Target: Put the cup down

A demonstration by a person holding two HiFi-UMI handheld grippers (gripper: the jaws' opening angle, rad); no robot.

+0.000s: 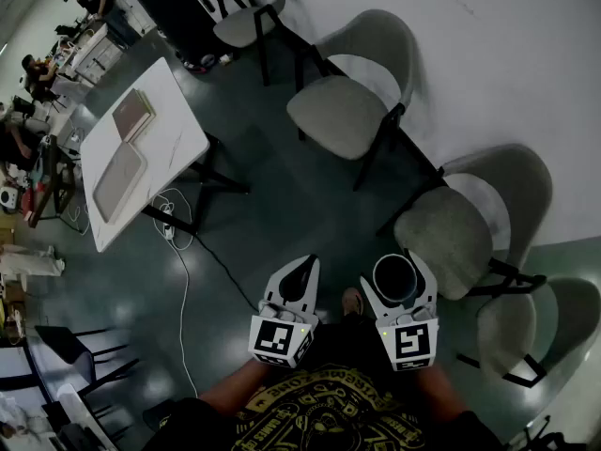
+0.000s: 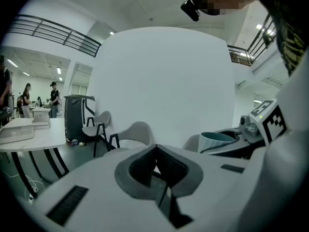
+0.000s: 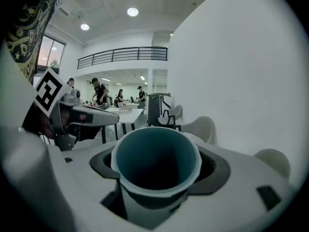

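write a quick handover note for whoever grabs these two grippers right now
Right gripper: jaws closed on the cup, which is upright with its mouth up; nothing shows inside it.
Left gripper: jaws together, nothing in them, held beside the right one.
Where: both are in the air in front of the person, over bare floor. The white table is ahead to the left, and a row of chairs runs along the wall on the right.
Done: the cup is picked up and in hand.
Left: carry it over a surface, probably the table, set it down upright and open the right jaws.
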